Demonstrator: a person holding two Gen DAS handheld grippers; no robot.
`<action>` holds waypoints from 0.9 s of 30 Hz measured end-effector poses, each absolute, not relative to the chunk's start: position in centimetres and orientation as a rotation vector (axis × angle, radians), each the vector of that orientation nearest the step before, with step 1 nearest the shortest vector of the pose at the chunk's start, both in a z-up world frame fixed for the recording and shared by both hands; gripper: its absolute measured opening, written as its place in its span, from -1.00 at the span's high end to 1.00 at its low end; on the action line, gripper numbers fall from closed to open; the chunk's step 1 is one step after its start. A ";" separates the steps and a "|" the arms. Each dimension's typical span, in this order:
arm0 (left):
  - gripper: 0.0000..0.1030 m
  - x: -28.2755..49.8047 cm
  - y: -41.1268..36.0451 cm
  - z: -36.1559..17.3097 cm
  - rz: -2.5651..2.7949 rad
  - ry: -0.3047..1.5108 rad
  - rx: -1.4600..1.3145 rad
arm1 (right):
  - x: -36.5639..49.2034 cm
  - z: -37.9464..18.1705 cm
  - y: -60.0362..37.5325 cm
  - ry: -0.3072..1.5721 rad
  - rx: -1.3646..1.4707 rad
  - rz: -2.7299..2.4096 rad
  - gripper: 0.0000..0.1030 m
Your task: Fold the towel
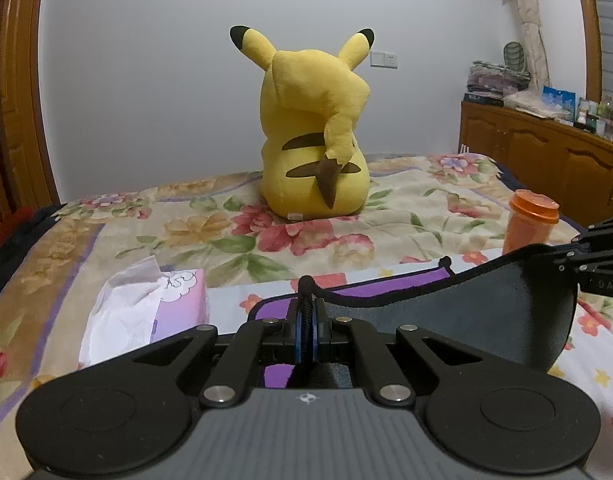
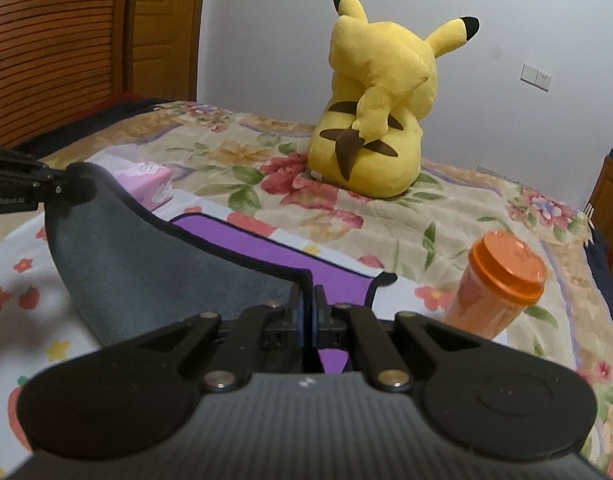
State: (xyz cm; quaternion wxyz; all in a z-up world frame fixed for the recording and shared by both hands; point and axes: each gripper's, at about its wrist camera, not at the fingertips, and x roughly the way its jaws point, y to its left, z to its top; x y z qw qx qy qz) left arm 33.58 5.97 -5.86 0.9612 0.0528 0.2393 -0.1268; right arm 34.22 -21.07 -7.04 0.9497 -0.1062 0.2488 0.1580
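The left gripper (image 1: 306,320) is clamped tight on the dark-bound edge of the towel (image 1: 486,312), its blue pads pressed together with the black hem bunched up between them. From that pinch the towel's grey side sweeps away to the right and rises to the right gripper (image 1: 598,256), which grips another corner at about the same height. In the right wrist view, the right gripper (image 2: 308,316) is likewise closed down on the towel (image 2: 146,256), the hem running straight into the narrow slit between its pads, and the grey cloth stretches off to its left up to the left gripper (image 2: 46,184). The towel's purple face lies just ahead of and below both claws, resting on a white flower-print sheet (image 2: 22,280). Just ahead and to the left of the left claw sits a pink tissue pack (image 1: 162,304) with white tissue puffed out of it. Near the right claw, ahead and to its right, stands an orange lidded cup (image 2: 502,284). Farther ahead lies the floral bedspread (image 1: 406,208), and on it a yellow plush toy (image 1: 314,136) sits with its back turned, before a pale wall (image 1: 166,60).
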 end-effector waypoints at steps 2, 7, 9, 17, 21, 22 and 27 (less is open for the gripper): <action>0.85 34.3 6.0 -6.1 -0.254 0.479 0.109 | 34.8 -7.1 -21.1 0.498 -0.222 0.317 0.92; 0.85 35.9 5.7 -6.7 -0.237 0.462 0.111 | 36.1 -7.5 -21.3 0.478 -0.230 0.303 0.92; 0.85 36.6 5.6 -6.8 -0.233 0.452 0.111 | 36.6 -7.7 -21.4 0.470 -0.238 0.292 0.92; 0.85 38.7 5.5 -7.2 -0.210 0.428 0.117 | 38.5 -8.0 -21.4 0.437 -0.256 0.261 0.92; 0.85 39.3 5.5 -7.2 -0.196 0.414 0.104 | 39.3 -8.3 -21.3 0.427 -0.260 0.250 0.92; 0.85 39.4 5.5 -7.3 -0.192 0.407 0.104 | 39.5 -8.3 -21.2 0.423 -0.261 0.246 0.92; 0.85 40.4 5.1 -7.8 -0.184 0.397 0.117 | 40.8 -8.7 -21.0 0.422 -0.258 0.217 0.92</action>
